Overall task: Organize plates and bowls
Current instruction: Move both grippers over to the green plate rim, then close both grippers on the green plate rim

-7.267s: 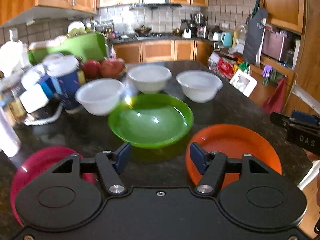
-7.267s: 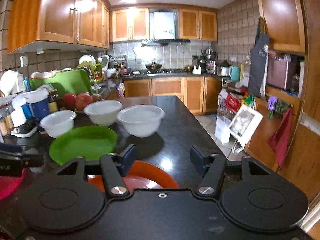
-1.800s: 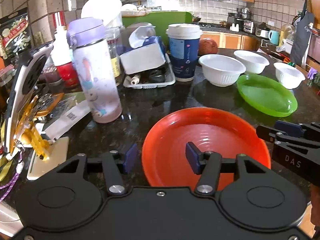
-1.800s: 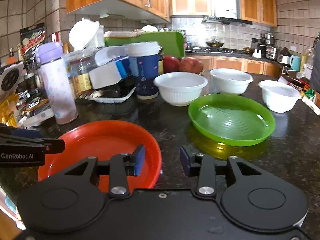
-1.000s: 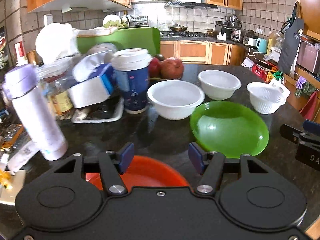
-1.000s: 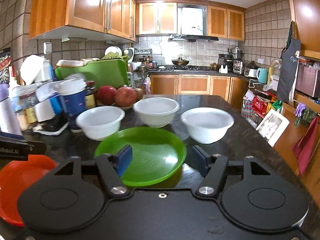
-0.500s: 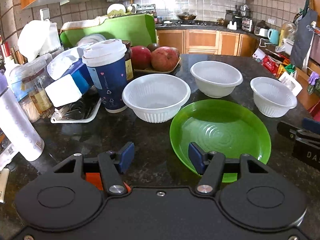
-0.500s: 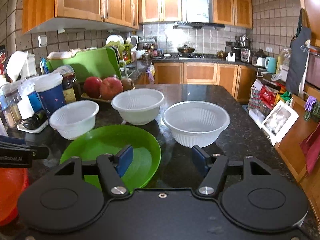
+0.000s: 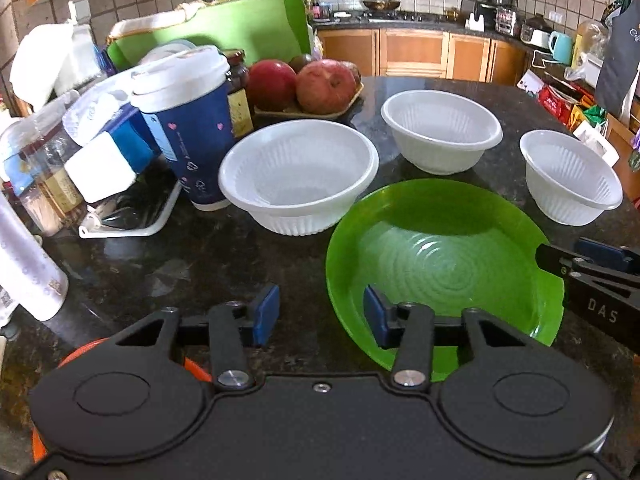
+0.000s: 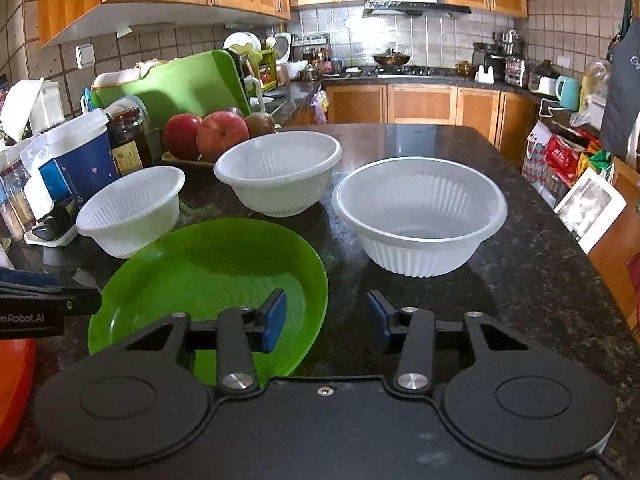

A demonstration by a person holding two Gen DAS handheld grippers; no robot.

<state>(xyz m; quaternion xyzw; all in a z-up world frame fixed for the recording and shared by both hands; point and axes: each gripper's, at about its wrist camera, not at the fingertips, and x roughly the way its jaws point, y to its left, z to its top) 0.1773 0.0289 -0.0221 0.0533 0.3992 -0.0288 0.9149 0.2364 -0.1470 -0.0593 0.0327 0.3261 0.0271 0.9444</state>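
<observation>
A green plate (image 9: pixel 444 264) lies on the dark counter, also in the right wrist view (image 10: pixel 208 280). Three white bowls stand behind it: left bowl (image 9: pixel 298 176), middle bowl (image 9: pixel 440 136), right bowl (image 9: pixel 568 178); the right wrist view shows them too, left (image 10: pixel 130 210), middle (image 10: pixel 278 172), right (image 10: pixel 420 214). My left gripper (image 9: pixel 316 314) is open and empty, its right finger over the plate's left rim. My right gripper (image 10: pixel 326 316) is open and empty, straddling the plate's right rim. An orange plate (image 9: pixel 80 360) lies under the left gripper, also at the right wrist view's left edge (image 10: pixel 12 384).
A blue paper cup (image 9: pixel 188 128), jars and a white tray (image 9: pixel 132 216) crowd the left side. Apples (image 9: pixel 316 86) sit on a dish behind the bowls. A green cutting board (image 10: pixel 176 88) leans at the back. The counter edge runs along the right.
Both grippers have moved forward from the orange plate toward the green plate and bowls, which now appear closer. The orange plate has dropped behind and left. Both grippers stayed open.
</observation>
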